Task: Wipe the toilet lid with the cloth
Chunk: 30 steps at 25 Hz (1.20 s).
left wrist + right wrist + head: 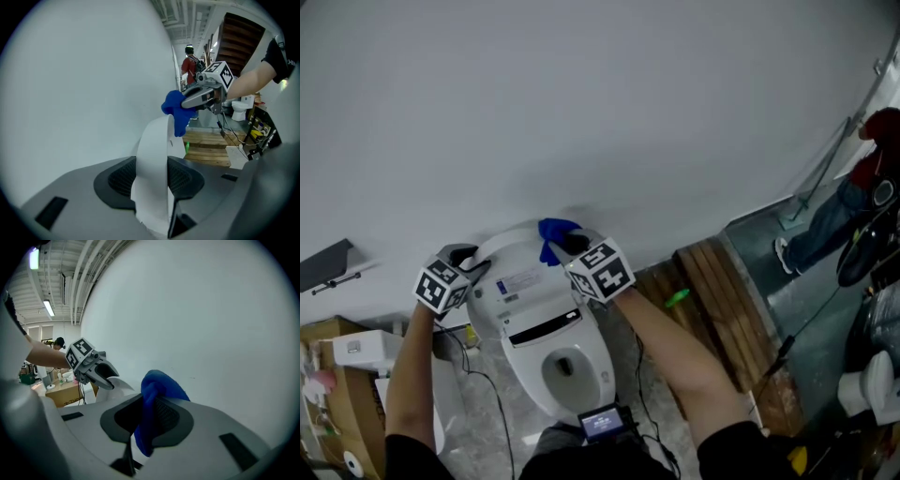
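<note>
Both forearms reach forward, the left gripper [152, 183] clamped on the raised lid [521, 274] at its left edge, the right gripper [143, 420] pinching the cloth [161, 386] at its top rim.

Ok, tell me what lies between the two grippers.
The raised white plastic toilet lid: the head view shows it spanning from the left gripper, shut on its edge, to the right gripper holding the crumpled blue cloth at its top.
</note>
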Motion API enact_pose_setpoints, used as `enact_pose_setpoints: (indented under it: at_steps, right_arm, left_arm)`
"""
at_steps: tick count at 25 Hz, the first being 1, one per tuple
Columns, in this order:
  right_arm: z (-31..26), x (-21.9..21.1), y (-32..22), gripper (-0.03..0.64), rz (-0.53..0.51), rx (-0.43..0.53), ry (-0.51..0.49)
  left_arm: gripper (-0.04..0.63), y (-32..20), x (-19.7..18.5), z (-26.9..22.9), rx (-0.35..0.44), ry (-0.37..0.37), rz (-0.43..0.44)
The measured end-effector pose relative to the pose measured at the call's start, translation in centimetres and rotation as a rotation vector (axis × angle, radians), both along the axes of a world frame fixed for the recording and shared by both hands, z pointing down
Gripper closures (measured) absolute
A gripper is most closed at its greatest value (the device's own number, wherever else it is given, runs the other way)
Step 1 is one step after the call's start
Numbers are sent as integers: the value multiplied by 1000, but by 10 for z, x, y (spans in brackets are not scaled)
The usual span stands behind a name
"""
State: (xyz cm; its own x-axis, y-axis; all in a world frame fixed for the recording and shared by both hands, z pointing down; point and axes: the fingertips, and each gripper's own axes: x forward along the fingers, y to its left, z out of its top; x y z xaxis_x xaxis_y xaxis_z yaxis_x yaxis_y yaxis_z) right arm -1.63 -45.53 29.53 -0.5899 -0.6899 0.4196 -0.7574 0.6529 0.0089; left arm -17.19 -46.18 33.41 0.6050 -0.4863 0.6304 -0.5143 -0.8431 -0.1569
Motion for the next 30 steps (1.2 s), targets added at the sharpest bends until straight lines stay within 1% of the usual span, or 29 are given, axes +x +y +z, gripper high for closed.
enact_pose_setpoints:
  at_steps: [5, 8, 12, 15, 20, 22, 24, 26, 30]
  right_arm:
    - [-14, 6, 29, 561, 36, 17, -33]
    - [-20, 12, 47, 561, 38, 28, -45]
    - [-25, 19, 74, 561, 26, 26, -67]
    - [-30, 29, 95, 561, 5, 31, -100]
    - [-23, 50, 146, 561, -57, 32, -123]
    - [-13, 61, 168, 561, -71, 25, -128]
    - [0, 72, 190, 561, -81, 5, -139]
    - [15, 79, 212, 561, -96, -19, -138]
    - [41, 86, 242, 561, -123, -59, -128]
  left_arm:
    - [417, 42, 10, -3, 32, -9, 37]
    - [411, 69, 16, -4, 61, -24, 46]
    - [403, 120, 29, -1, 110, -51, 80]
    - [400, 156, 40, 5, 144, -87, 81]
    - [394, 220, 53, 26, 202, -190, 95]
    - [393, 242, 59, 34, 216, -219, 90]
    - [388, 263, 65, 43, 217, -244, 85]
    - [383, 285, 70, 53, 200, -263, 81]
    - [367, 322, 79, 74, 164, -281, 79]
